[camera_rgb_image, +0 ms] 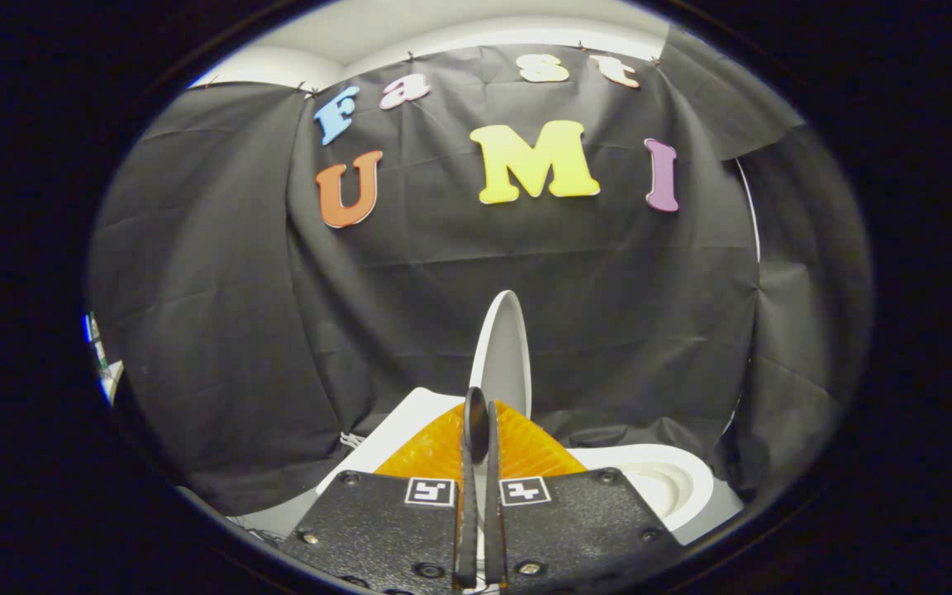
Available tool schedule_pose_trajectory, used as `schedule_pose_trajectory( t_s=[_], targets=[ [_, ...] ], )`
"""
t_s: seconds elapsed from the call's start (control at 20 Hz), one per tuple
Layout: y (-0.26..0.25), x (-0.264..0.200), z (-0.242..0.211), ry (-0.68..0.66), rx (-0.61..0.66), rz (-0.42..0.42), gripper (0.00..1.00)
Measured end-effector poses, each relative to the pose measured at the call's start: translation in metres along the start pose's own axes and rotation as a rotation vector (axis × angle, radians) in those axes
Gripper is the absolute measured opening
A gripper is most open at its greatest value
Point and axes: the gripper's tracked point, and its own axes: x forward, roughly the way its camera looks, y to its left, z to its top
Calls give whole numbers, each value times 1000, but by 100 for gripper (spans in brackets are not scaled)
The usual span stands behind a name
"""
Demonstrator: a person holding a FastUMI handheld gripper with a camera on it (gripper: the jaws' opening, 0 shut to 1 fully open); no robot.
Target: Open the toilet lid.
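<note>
The white toilet lid (506, 347) stands raised and nearly upright, seen almost edge-on, just beyond my fingertips. Its lower part is hidden behind the fingers. To the right of the fingers lies the white seat ring and bowl (674, 479), uncovered. My gripper (480, 406) points at the lid's lower edge with its fingers pressed together. I see nothing between them, and I cannot tell whether the tips touch the lid.
A flat white part of the toilet (397, 434) shows left of the fingers, with a cable (349, 440) beside it. The booth's black cloth wall (220, 330) hangs close behind and around the toilet.
</note>
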Motion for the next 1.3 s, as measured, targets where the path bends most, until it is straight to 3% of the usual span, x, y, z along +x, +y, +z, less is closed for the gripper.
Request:
schedule_pose_trajectory(
  t_s=[0.45,0.55,0.7,0.8,1.05,1.3],
  targets=[
    [52,10,-10,9,-135,47,7],
    [58,11,-12,15,-165,77,11],
    [67,14,-13,35,-164,178,26],
    [81,2,3,1,-138,276,47],
    [39,-24,47,-192,-146,162,100],
    [-7,-54,43,-248,-72,168,100]
  ],
)
